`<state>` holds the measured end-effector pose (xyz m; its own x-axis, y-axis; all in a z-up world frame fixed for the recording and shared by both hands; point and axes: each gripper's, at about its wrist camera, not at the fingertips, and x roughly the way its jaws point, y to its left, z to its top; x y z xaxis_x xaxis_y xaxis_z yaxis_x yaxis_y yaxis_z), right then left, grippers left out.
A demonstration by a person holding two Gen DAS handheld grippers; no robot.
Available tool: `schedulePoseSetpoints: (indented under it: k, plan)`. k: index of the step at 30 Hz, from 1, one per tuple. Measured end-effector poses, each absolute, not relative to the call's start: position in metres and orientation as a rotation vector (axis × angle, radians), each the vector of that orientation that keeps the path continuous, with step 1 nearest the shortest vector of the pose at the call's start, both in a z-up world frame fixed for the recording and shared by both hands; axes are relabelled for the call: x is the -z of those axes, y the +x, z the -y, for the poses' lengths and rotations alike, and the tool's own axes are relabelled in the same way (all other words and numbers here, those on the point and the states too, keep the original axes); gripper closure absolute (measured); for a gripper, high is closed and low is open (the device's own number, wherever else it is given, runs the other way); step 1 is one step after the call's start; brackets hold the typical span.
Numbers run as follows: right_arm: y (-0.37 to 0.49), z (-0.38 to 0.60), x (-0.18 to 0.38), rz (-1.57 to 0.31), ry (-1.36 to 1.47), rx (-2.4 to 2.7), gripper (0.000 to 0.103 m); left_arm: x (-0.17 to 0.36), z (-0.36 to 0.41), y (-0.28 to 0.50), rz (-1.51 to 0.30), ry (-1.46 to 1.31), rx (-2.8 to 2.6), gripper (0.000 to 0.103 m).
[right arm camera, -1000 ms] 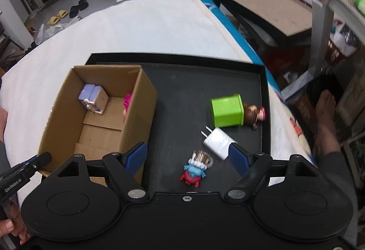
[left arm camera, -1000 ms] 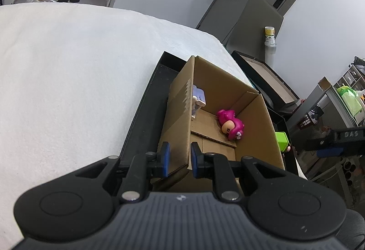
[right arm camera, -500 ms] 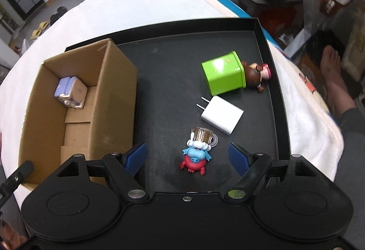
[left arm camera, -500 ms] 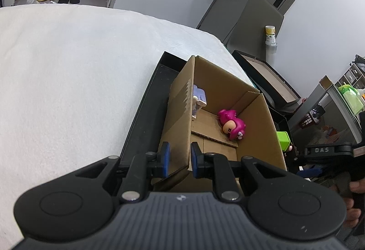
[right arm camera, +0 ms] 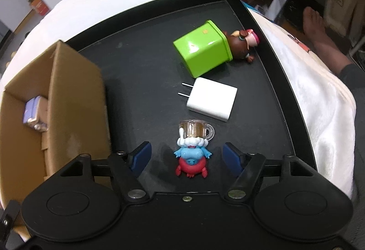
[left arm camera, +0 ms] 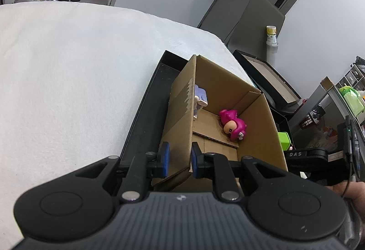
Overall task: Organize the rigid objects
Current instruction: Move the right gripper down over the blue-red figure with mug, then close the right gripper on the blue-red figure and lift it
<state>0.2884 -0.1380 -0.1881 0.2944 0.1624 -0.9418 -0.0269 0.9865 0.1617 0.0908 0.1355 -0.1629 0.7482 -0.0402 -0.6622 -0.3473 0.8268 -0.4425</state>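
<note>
In the lower centre of the left wrist view: left gripper (left arm camera: 178, 159), pads clamped on the near wall of the cardboard box (left arm camera: 255, 133), apparently to steady the box while items go in. Box stands on the left end of a black tray (left arm camera: 146, 113), which lies on a white bed cover (left arm camera: 68, 78). Contents, centre of frame: pink figurine (left arm camera: 232, 124) lying on the box floor; lilac-and-white block toy (left arm camera: 200, 99) against the left wall. Lower right of frame: part of the other handheld unit, lettered "DAS" (left arm camera: 295, 154). Upper right: a pale canister (left arm camera: 271, 35) on a stand, its print too small to read.

In the lower centre of the right wrist view: right gripper (right arm camera: 186, 157), pointing steeply down, jaws closing, the blue-and-red figurine (right arm camera: 192, 158) between them but not yet touched by either pad. The figurine carries a clear mug (right arm camera: 196, 129) at its head, towards mid-frame. Above it: white plug charger (right arm camera: 212, 101), prongs to the left, no marking legible. Upper centre: green tin (right arm camera: 203, 51) on its side, faint emblem unreadable; brown doll figure (right arm camera: 244, 43) touching its right end, by the tray rim. These loose pieces are judged still to be boxed; the box sits at frame left.
</note>
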Motion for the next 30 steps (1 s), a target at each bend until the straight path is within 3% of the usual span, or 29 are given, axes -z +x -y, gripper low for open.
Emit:
schedulePoseSetpoints:
  k: [5,12,15,30]
  plan:
    - [0.292,0.136,0.202,-1.3,0.139,-0.083,0.051,0.163,-0.135,0.091,-0.715,-0.585,-0.179,0.085]
    - [0.293,0.127,0.207,-1.283,0.096,-0.055,0.053,0.163,-0.135,0.092,-0.716,-0.579,-0.174,0.085]
    - [0.283,0.119,0.205,-1.277,0.047,-0.038,0.064,0.163,-0.136,0.092,-0.716,-0.585,-0.174,0.085]
    - [0.262,0.13,0.172,-1.248,0.018,-0.065,0.064,0.162,-0.136,0.09,-0.713,-0.583,-0.173,0.085]
